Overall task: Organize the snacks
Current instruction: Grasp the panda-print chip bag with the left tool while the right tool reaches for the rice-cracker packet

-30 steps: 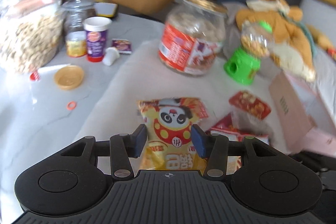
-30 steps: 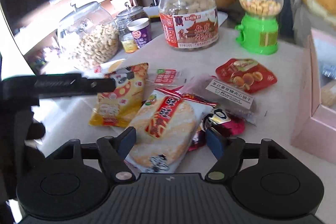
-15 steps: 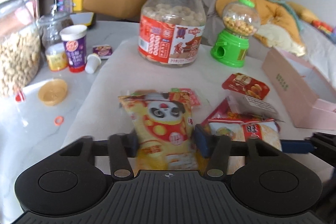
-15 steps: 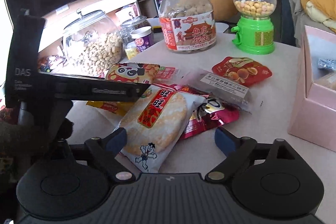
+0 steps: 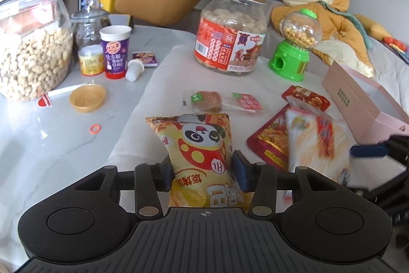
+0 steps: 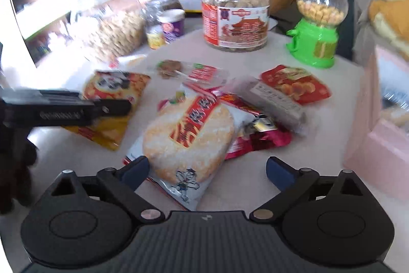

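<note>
My left gripper (image 5: 202,172) is shut on a yellow panda snack bag (image 5: 198,145) and holds it raised above the white cloth; the bag also shows in the right wrist view (image 6: 115,94) behind the left gripper's finger. My right gripper (image 6: 207,172) is open, its fingers either side of the near end of a rice cracker packet (image 6: 189,137), which lies on the cloth on top of a red packet (image 6: 258,137). The cracker packet shows blurred in the left wrist view (image 5: 317,142). A pink box (image 5: 363,99) stands open at the right.
A big red-labelled jar (image 5: 231,30), a green candy dispenser (image 5: 294,50), a glass jar of nuts (image 5: 28,53), a purple cup (image 5: 115,50) and a yellow lid (image 5: 88,97) stand on the table. A lollipop packet (image 5: 222,101), a grey packet (image 6: 273,99) and a red biscuit packet (image 6: 294,83) lie on the cloth.
My left gripper closed on the panda bag and lifted it off the cloth. My right gripper opened wider around the cracker packet.
</note>
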A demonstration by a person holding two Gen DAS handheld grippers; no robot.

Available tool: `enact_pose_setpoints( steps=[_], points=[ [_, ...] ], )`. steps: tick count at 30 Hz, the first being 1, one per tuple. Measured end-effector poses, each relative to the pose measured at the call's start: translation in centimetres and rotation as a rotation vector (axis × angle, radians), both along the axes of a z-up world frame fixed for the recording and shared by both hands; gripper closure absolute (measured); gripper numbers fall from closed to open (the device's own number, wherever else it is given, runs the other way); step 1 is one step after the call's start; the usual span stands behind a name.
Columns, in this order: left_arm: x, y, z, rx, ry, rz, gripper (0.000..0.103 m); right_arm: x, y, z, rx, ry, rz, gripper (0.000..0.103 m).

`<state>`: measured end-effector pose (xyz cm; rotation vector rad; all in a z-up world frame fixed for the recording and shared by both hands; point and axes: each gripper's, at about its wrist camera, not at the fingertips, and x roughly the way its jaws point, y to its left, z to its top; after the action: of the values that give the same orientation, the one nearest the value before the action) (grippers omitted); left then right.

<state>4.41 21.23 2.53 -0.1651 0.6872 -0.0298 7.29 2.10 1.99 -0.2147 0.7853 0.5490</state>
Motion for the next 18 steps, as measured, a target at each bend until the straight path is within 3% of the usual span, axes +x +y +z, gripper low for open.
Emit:
enact_pose_setpoints(
  steps=[5, 9, 13, 15, 18],
  points=[
    [-0.1, 0.1, -0.3, -0.015, -0.020, -0.001, 0.050, -0.5, -0.4, 0.8, -0.082, -0.122, -0.107, 0.006],
    [-0.2, 0.4, -0.4, -0.034, -0.029, -0.002, 0.050, -0.2, 0.5, 2.0, 0.003, -0.057, -0.090, 0.007],
    [-0.3, 0.4, -0.4, -0.038, -0.033, 0.000, 0.050, 2.2, 2.0, 2.0, 0.022, 0.032, -0.233, 0.007],
    [-0.3, 0.4, -0.4, -0.037, -0.036, 0.000, 0.050, 2.8, 2.1, 1.8, 0.030, 0.043, -0.299, 0.007],
    [-0.3, 0.6, -0.5, -0.048, -0.042, 0.000, 0.050, 2.0, 1.2, 1.9, 0.065, 0.018, -0.309, 0.007]
  ],
)
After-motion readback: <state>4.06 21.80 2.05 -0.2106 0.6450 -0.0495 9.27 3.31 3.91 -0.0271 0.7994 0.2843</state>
